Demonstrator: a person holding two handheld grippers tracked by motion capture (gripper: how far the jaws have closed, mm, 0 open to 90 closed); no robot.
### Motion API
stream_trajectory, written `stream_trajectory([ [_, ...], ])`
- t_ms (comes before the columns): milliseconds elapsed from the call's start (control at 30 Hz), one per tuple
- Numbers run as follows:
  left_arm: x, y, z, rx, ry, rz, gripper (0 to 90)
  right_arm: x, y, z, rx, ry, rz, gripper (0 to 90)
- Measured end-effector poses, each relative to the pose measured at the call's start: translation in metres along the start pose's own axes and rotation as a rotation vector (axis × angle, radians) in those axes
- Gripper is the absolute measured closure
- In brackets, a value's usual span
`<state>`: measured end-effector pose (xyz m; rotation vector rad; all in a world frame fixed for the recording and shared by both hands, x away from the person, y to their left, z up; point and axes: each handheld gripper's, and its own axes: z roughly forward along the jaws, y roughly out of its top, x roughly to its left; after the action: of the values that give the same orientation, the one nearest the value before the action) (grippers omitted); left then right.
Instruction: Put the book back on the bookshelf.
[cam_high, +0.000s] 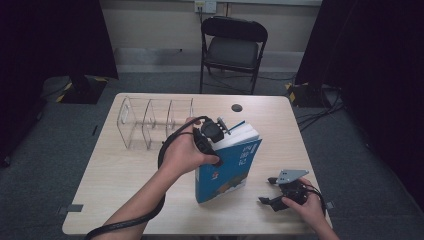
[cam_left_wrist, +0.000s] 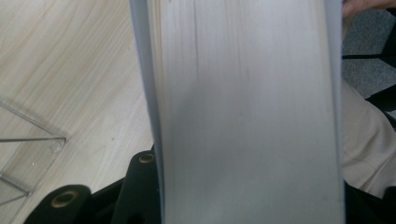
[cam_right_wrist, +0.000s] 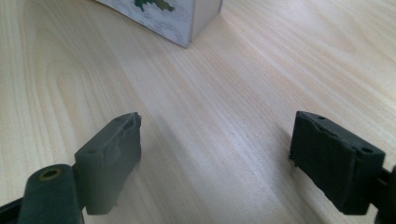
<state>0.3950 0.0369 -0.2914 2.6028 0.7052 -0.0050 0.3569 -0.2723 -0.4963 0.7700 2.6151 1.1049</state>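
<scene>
A thick blue book (cam_high: 231, 161) stands on its lower edge on the wooden table (cam_high: 120, 180), leaning, with its white page block facing up and back. My left gripper (cam_high: 222, 131) is shut on the book's top edge, held from the left by the hand. In the left gripper view the pale page block (cam_left_wrist: 243, 112) sits between the jaws, and one black finger (cam_left_wrist: 140, 182) presses on its left side. My right gripper (cam_high: 267, 191) rests low at the table's front right, open, with bare wood between its fingers (cam_right_wrist: 219, 158). The book's lower corner (cam_right_wrist: 180, 21) lies beyond it.
A clear acrylic rack (cam_high: 155, 121) with several slots stands at the table's back left, close to the book; its edge (cam_left_wrist: 28, 149) shows by the left jaw. A dark round cable hole (cam_high: 237, 107) is behind the book. A black folding chair (cam_high: 232, 47) stands past the table.
</scene>
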Motion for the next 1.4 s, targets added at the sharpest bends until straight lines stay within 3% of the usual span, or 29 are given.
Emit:
stream_trajectory([
  [400,0.012,-0.012,-0.016,0.023,0.03,-0.069,61.7,0.003,-0.004,0.001,-0.03,-0.026,0.003,14.9],
  [833,0.026,-0.022,-0.034,-0.005,0.041,-0.157,61.7,0.003,-0.004,0.001,-0.031,-0.026,0.001,14.8],
  [1100,0.035,-0.029,-0.042,0.003,0.073,-0.192,61.7,0.003,-0.004,0.001,-0.031,-0.027,0.002,14.8],
  [1400,0.045,-0.039,-0.048,0.012,0.081,-0.222,61.7,0.003,-0.004,0.001,-0.031,-0.025,0.004,14.9],
])
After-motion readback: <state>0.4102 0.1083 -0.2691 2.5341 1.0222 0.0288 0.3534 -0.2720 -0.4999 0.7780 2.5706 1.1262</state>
